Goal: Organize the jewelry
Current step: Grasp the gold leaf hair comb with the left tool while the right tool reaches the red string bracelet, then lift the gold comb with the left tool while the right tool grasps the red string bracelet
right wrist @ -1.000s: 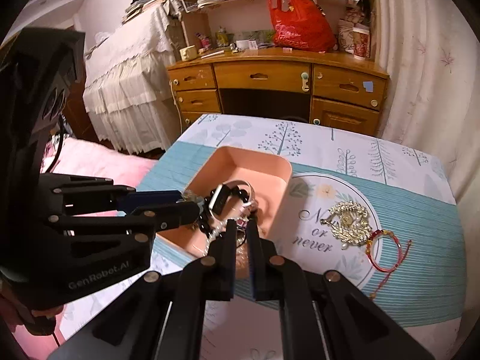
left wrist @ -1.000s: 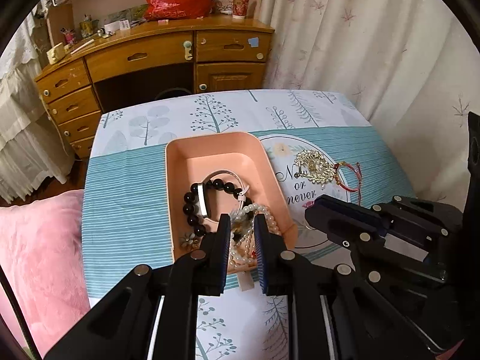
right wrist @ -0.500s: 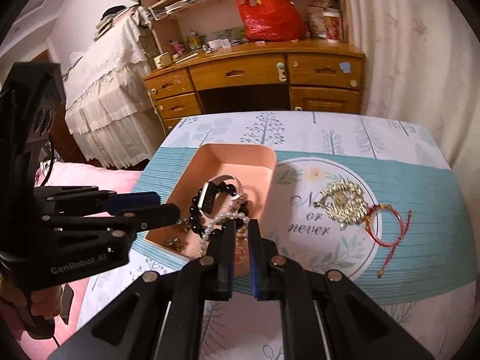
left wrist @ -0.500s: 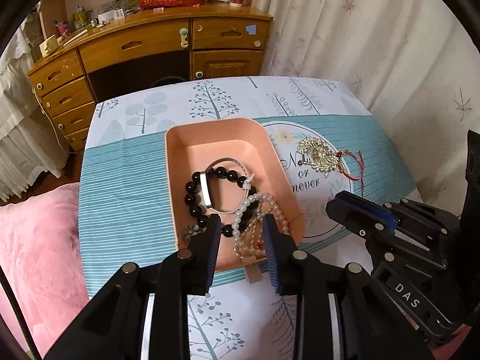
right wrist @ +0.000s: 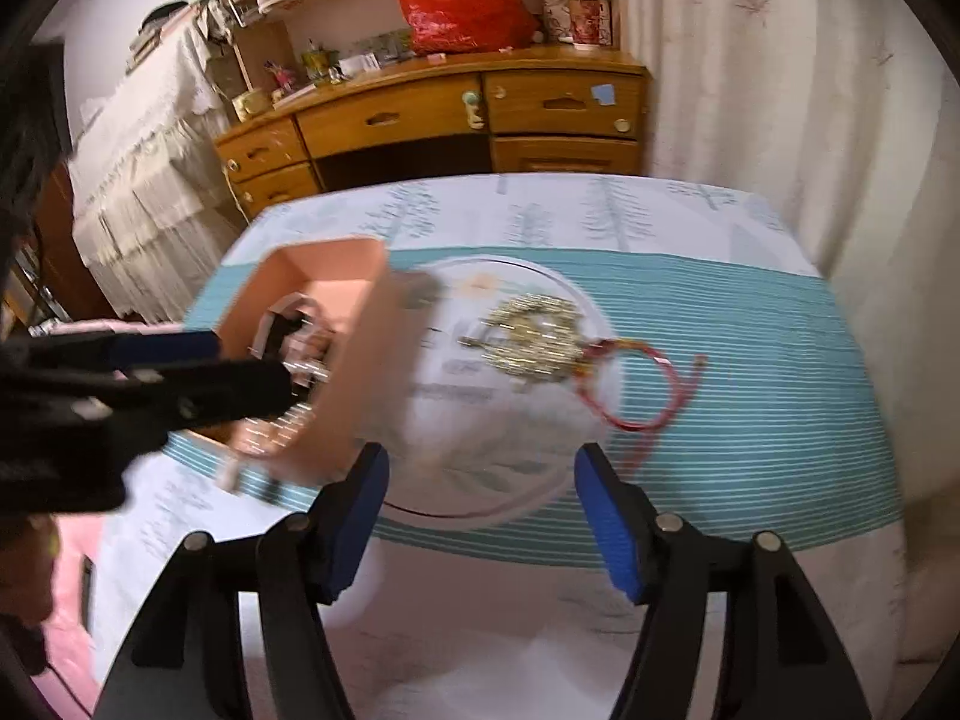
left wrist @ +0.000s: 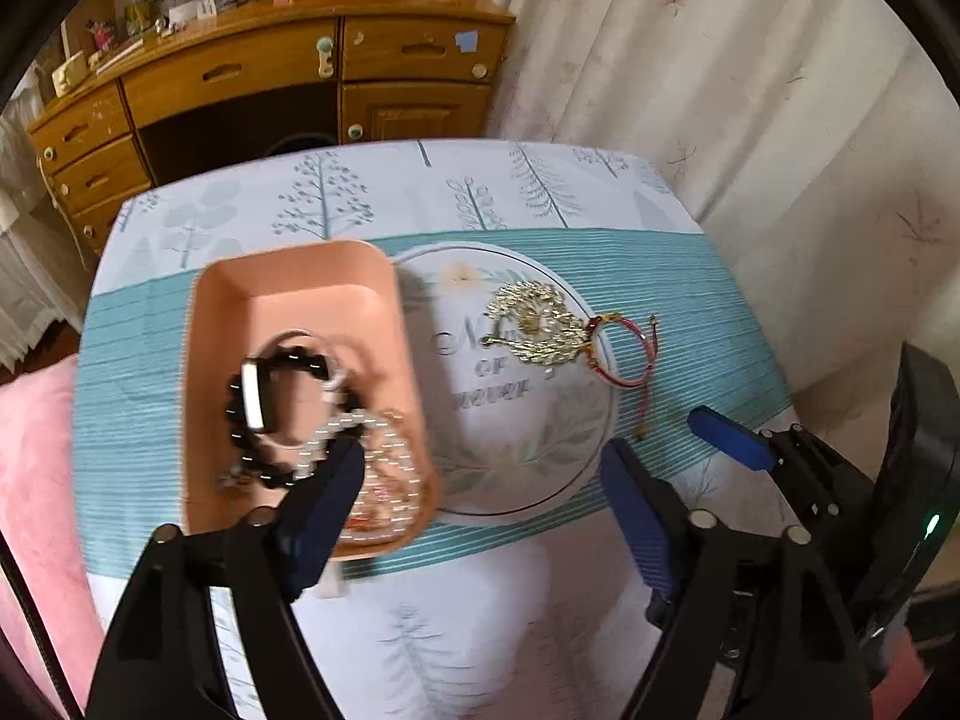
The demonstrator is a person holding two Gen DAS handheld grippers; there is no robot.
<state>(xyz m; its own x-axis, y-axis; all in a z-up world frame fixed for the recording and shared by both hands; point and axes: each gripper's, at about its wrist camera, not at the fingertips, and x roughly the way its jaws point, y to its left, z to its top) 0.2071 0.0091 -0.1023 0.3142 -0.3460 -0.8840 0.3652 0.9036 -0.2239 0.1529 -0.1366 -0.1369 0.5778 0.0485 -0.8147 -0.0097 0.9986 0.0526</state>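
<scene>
Two grippers, both with jaws opening and nothing between them, hovering over a table with a tree-print and teal-striped cloth [left wrist: 690, 276].

Left wrist view: left gripper [left wrist: 480, 498] at bottom, blue-padded fingers [left wrist: 327, 498] spread wide. Pink rectangular tray [left wrist: 300, 294] left of centre, holding a heap of jewelry: black bead bracelet [left wrist: 240, 414] with a pale rectangular piece, pearl strand [left wrist: 384, 438] in the lower right part of the tray, partly hidden behind the left finger. Motion-blurred, so finer detail unclear. Gold filigree piece [left wrist: 537, 324] right of the tray on a round printed emblem of the cloth, touching a red cord bracelet [left wrist: 624, 348] just to its right. Right gripper [left wrist: 774, 456] entering from the lower right edge, blue pad forward.

Right wrist view: right gripper [right wrist: 480, 510] at bottom centre, fingers [right wrist: 606, 522] apart over bare cloth. Gold piece [right wrist: 534, 339] and red bracelet [right wrist: 636, 384] in mid-frame, above the fingertips. Tray [right wrist: 360, 324] at centre left, blurred, its contents partly blocked by the left gripper [right wrist: 198, 372] reaching in from the left edge.

Beyond the table, at top of frame: wooden desk [right wrist: 456, 108] with drawers, red plastic bag [right wrist: 462, 6] and paper cup [right wrist: 585, 18] on it, bookshelf above. Pale patterned curtain [right wrist: 780, 90] on the right. Pink fluffy fabric [left wrist: 30, 480] along the left edge.
</scene>
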